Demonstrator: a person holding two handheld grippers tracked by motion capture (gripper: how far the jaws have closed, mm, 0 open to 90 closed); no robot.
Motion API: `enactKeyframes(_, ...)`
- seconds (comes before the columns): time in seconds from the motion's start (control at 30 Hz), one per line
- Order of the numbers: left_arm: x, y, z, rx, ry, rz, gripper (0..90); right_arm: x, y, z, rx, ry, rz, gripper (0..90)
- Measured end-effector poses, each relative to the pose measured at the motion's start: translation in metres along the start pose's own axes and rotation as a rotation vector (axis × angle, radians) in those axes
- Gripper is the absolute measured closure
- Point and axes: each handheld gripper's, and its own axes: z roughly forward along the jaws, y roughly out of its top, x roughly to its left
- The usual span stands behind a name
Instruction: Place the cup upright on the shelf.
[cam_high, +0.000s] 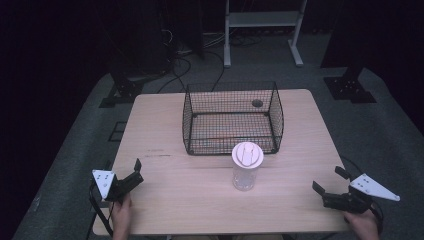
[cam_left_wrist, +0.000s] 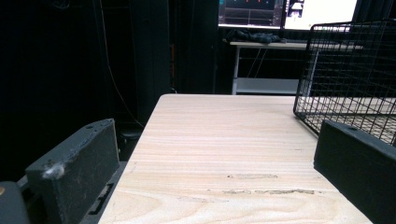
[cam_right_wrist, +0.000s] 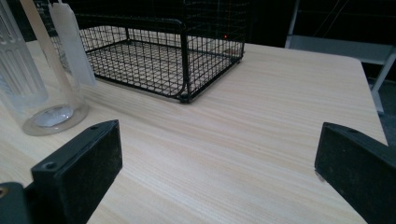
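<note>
A clear ribbed tumbler (cam_high: 245, 172) with a white round top stands on the wooden table (cam_high: 165, 125), just in front of a black wire basket (cam_high: 232, 117). In the right gripper view the tumbler (cam_right_wrist: 28, 79) is at the far left, with a wooden stick (cam_right_wrist: 44, 42) and a white strip (cam_right_wrist: 72, 42) seen at it. My left gripper (cam_high: 136, 171) rests open near the table's front left corner, with bare wood between its jaws (cam_left_wrist: 215, 158). My right gripper (cam_high: 329, 180) is open at the front right, also on nothing (cam_right_wrist: 219, 163). The basket (cam_left_wrist: 350, 70) (cam_right_wrist: 159, 51) looks empty.
A white metal stand (cam_high: 262, 20) and cables (cam_high: 180, 65) are on the floor behind the table. Dark stand bases (cam_high: 350, 87) flank the table's far corners. A desk with lit monitors (cam_left_wrist: 285, 11) is in the background of the left gripper view.
</note>
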Motion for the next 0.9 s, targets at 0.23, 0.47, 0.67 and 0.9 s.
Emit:
enactKeyframes(0.23, 0.003, 0.0, 0.0, -0.003, -0.004, -0.019, 0.0, 0.011, 0.007, -0.001, -0.019, 0.042, -0.024, 0.2)
enactKeyframes(0.47, 0.003, 0.0, 0.0, -0.006, -0.007, -0.019, 0.0, 0.037, 0.025, -0.005, -0.072, 0.086, -0.068, 0.2)
enactKeyframes(0.67, 0.004, 0.0, 0.0, -0.006, -0.014, -0.028, 0.0, 0.065, 0.038, 0.0, -0.092, 0.124, -0.12, 0.2)
enactKeyframes(0.9, 0.004, 0.0, 0.0, -0.006, -0.014, -0.031, 0.0, 0.099, 0.053, 0.017, -0.121, 0.171, -0.162, 0.2)
